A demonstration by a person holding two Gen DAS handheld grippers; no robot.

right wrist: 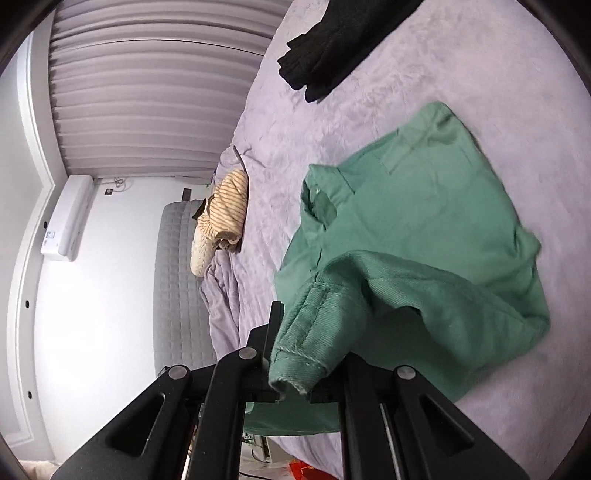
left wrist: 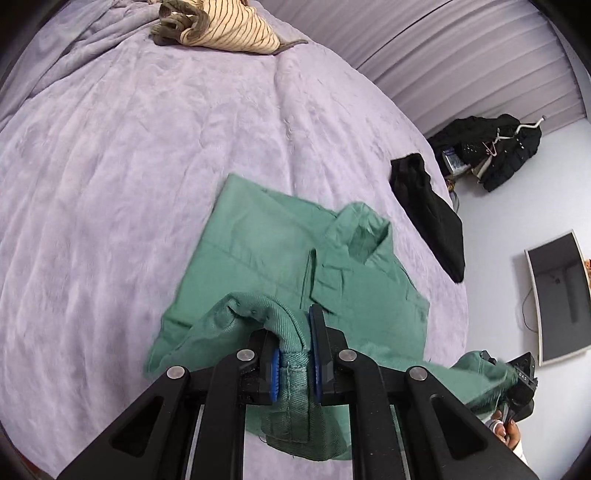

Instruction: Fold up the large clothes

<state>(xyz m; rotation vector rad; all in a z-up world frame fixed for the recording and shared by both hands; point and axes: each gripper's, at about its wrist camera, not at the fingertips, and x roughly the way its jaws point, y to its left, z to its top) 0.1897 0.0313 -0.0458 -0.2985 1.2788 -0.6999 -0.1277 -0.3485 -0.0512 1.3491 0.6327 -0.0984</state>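
Observation:
A green jacket lies partly folded on the lilac bedspread, collar up. My left gripper is shut on a thick green hem of it, blue pads pressing both sides, the cloth lifted off the bed. In the left wrist view my right gripper shows at the right edge, holding another part of the jacket. In the right wrist view the right gripper is shut on a stitched hem or cuff of the green jacket, which drapes over its right finger and hides the pads.
A black garment lies near the bed's edge beyond the jacket. A cream striped garment sits bunched at the far side. Off the bed are a dark clothes pile, a monitor and a grey mattress by the wall.

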